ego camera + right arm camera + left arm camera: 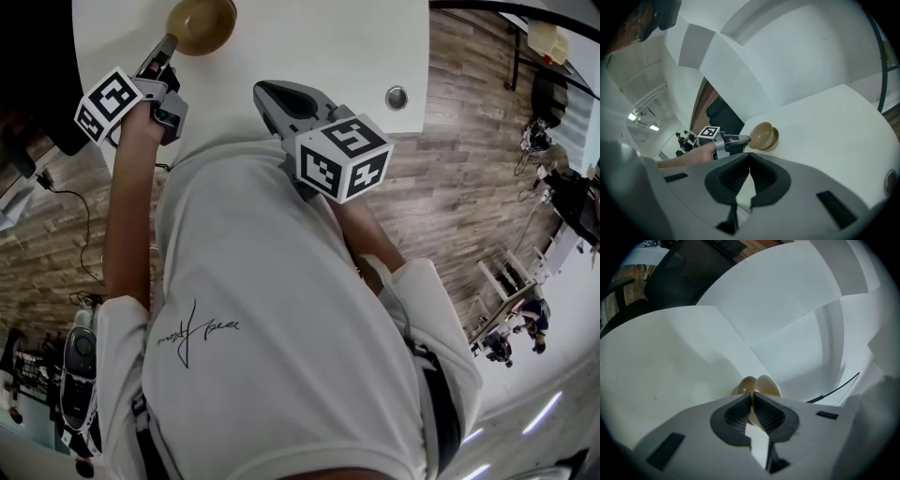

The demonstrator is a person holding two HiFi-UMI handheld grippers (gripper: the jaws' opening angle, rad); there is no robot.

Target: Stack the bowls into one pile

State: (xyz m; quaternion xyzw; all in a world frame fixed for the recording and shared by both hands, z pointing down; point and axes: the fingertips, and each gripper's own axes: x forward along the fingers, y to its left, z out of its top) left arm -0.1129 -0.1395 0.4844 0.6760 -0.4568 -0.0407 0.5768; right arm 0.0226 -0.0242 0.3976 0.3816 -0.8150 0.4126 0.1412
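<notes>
Two tan bowls sit together on the white table (309,37), the upper bowl (761,134) tilted inside the lower bowl (773,140). In the head view they appear as one tan pile (201,22) at the table's far left. My left gripper (167,45) is shut on the rim of the upper bowl (768,386), its jaws pinched on the thin edge (752,401). The right gripper view shows that left gripper (740,139) touching the bowl from the left. My right gripper (274,97) hovers over the table's near edge, shut with nothing between its jaws (749,158).
A round metal grommet (397,97) is set in the table near its right edge. A black cable (834,390) lies on the table beyond the bowls. A dark chair (689,277) stands behind the table, over a wooden floor (469,131).
</notes>
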